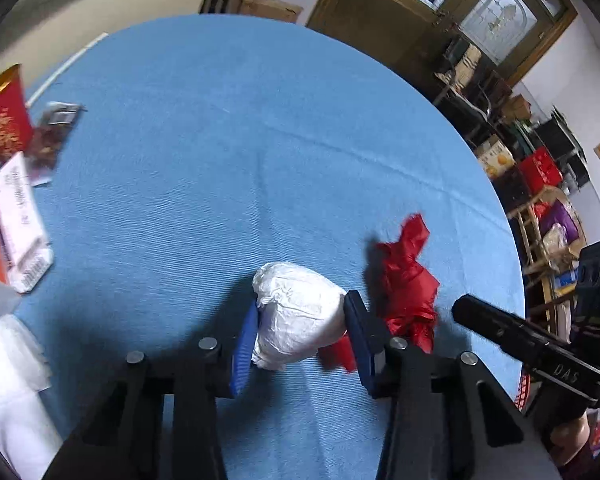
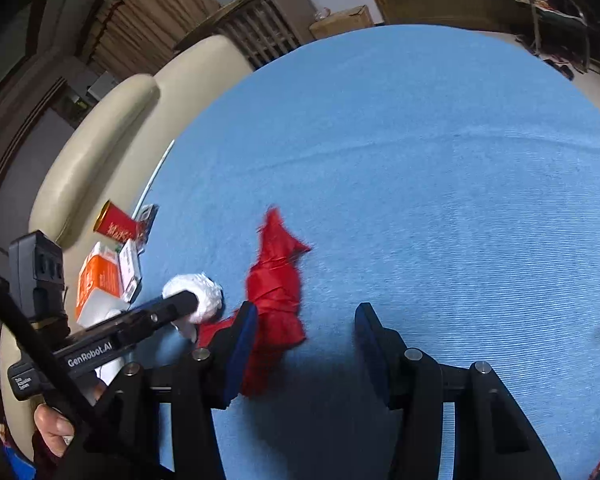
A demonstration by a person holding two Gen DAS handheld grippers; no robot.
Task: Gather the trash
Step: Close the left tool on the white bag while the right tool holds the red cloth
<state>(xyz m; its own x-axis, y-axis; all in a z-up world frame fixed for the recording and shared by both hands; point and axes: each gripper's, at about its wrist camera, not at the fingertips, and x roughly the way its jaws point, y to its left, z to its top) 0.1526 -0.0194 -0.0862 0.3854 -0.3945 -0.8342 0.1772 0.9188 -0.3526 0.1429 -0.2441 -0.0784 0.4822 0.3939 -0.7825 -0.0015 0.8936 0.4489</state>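
A crumpled white paper ball [image 1: 300, 316] lies on the blue tablecloth [image 1: 228, 152], squeezed between the blue pads of my left gripper [image 1: 302, 336]. A crumpled red wrapper [image 1: 410, 284] lies just to its right, partly behind the right pad. In the right wrist view my right gripper [image 2: 306, 344] is open just above the cloth; the red wrapper [image 2: 278, 292] sits against its left finger [image 2: 240, 348], mostly outside the gap. The white ball [image 2: 200, 296] shows there too, behind the left gripper's arm [image 2: 140, 320].
At the table's left edge stand a red paper cup [image 1: 4, 120], a small snack packet [image 1: 56, 128], a white and pink box [image 1: 20, 220] and an orange carton [image 2: 100, 280]. A white bag [image 1: 8, 380] lies near left. A cream sofa [image 2: 100, 140] stands beyond the table.
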